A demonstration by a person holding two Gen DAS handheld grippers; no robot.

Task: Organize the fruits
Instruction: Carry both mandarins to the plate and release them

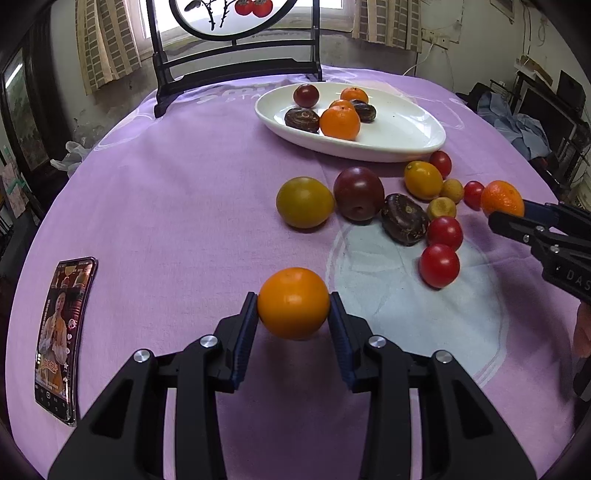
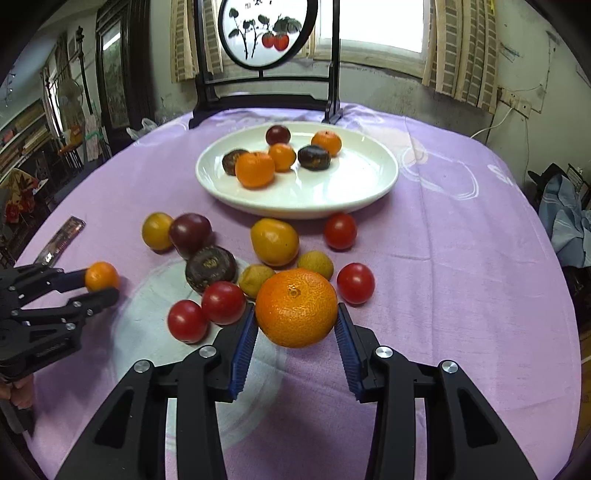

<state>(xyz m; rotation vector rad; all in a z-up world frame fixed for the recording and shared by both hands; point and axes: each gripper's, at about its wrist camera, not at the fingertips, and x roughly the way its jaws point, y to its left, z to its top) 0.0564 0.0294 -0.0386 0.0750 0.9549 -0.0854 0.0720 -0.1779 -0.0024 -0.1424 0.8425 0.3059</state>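
Note:
My left gripper (image 1: 293, 308) is shut on a smooth orange fruit (image 1: 293, 302), held just above the purple cloth. My right gripper (image 2: 296, 314) is shut on a dimpled mandarin (image 2: 296, 307), lifted a little over the loose pile. The left wrist view shows the right gripper (image 1: 506, 218) at the right edge with its mandarin (image 1: 502, 197). The white oval plate (image 2: 295, 208) beyond the pile holds several mandarins and dark fruits. Loose on the cloth lie red cherry tomatoes (image 2: 223, 302), a yellow fruit (image 2: 274, 242), a dark plum (image 2: 190, 232) and a brown fruit (image 2: 210, 267).
A phone (image 1: 64, 339) with its screen lit lies near the table's left edge. A black-framed round painted screen (image 2: 266, 35) stands behind the plate. The round table drops off on all sides, with cluttered furniture around the room.

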